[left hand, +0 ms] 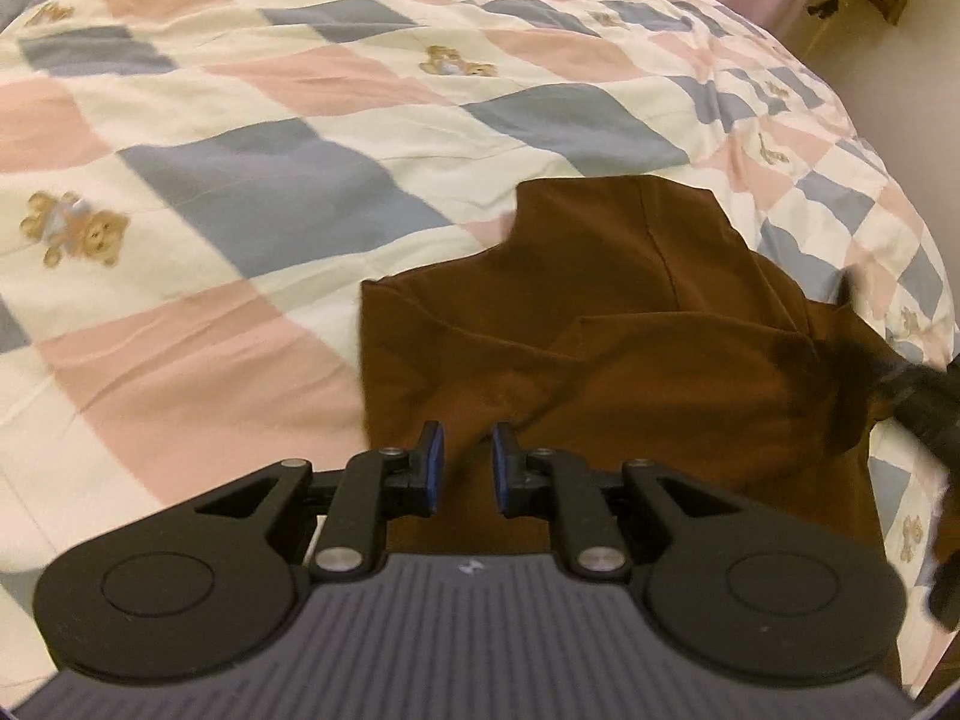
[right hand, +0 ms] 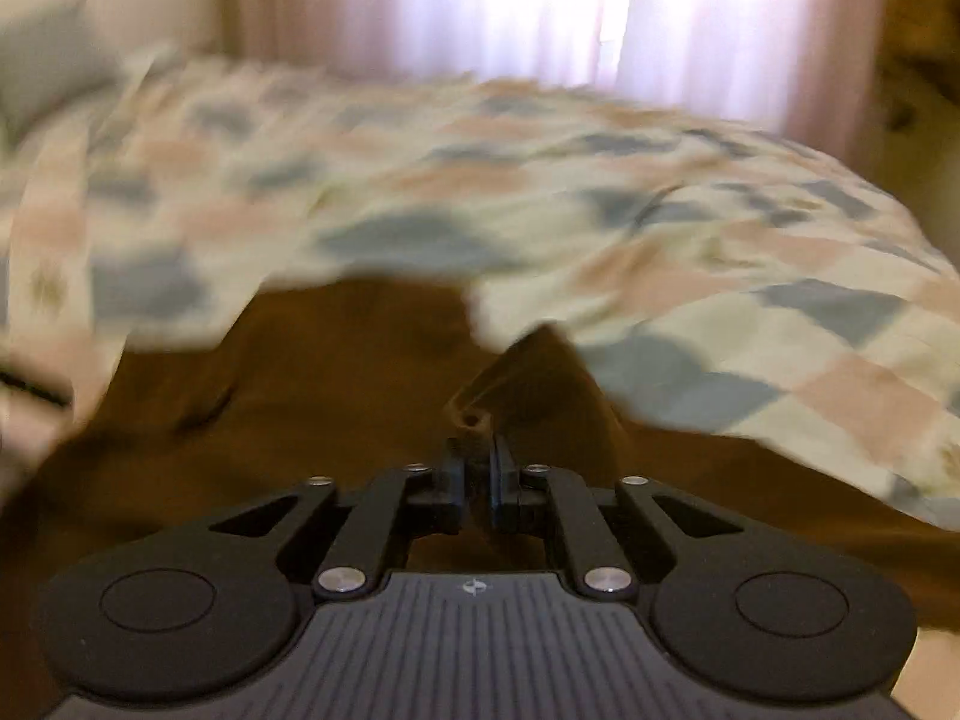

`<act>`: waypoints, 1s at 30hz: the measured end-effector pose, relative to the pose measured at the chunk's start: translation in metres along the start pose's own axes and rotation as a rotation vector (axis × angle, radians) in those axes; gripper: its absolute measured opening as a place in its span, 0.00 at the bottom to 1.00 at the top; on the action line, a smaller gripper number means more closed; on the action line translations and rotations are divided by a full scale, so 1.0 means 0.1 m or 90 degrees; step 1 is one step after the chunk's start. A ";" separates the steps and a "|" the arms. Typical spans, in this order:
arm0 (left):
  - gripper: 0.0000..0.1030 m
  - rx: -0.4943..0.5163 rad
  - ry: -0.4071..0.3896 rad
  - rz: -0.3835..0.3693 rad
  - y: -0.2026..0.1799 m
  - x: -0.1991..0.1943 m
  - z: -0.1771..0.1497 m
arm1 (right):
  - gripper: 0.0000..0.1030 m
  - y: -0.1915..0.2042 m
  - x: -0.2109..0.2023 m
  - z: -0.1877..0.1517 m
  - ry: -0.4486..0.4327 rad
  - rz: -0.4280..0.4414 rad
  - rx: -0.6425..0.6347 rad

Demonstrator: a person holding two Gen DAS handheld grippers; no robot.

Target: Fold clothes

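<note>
Left wrist view: checked teddy-bear quilt (left hand: 252, 138), brown garment (left hand: 600, 330), left tool (left hand: 467, 450) parted and empty; right tool (right hand: 477, 462) pinching cloth.

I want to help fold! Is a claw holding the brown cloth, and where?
The right gripper pinches a raised fold of the brown garment. The left gripper is open, holding nothing.

My left gripper (left hand: 467, 456) had black linkage arms with silver screw heads, blue pads on its fingers (left hand: 433, 462), two round black discs and a ribbed grey body bearing a small white mark. My right gripper (right hand: 477, 468) looked the same, its pads darker in the blur.
</note>
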State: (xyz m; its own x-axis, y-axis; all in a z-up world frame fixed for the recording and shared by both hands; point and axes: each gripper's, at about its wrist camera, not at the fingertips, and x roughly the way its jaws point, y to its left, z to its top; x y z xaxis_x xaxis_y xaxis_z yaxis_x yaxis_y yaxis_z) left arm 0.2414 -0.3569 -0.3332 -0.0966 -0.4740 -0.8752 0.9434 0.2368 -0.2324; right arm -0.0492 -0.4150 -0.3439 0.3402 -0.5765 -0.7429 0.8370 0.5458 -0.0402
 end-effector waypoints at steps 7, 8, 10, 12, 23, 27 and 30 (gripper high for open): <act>0.13 -0.008 0.003 -0.045 -0.14 -0.10 -0.09 | 0.63 -0.31 -0.32 -0.28 -0.017 0.139 0.151; 0.13 -0.009 0.000 -0.058 -0.24 -0.10 -0.09 | 0.66 -0.46 -0.31 -0.29 -0.006 0.156 0.197; 0.13 0.001 -0.011 -0.097 -0.50 -0.10 -0.06 | 0.60 -0.79 -0.25 -0.36 0.031 0.174 0.304; 0.13 0.027 -0.026 -0.143 -0.89 -0.06 0.01 | 0.43 -1.20 -0.20 -0.49 0.067 0.179 0.437; 0.15 0.135 0.043 -0.059 -2.21 1.23 0.08 | 0.52 -4.00 -1.31 -1.93 -0.124 -0.178 0.874; 0.17 0.138 0.013 -0.025 -2.26 1.06 0.02 | 0.54 -4.68 -1.38 -2.38 -0.184 -0.217 0.964; 0.19 0.118 0.010 -0.015 -2.24 0.89 0.03 | 0.66 -4.92 -1.21 -2.54 -0.209 -0.181 1.029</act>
State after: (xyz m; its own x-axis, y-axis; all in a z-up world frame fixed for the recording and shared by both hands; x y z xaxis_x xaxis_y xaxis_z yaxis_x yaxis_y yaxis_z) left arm 0.0223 -0.4548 -0.3574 -0.1230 -0.4639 -0.8773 0.9829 0.0650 -0.1721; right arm -0.6107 -0.4591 -0.4044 0.0052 -0.7482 -0.6634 0.3631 -0.6167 0.6984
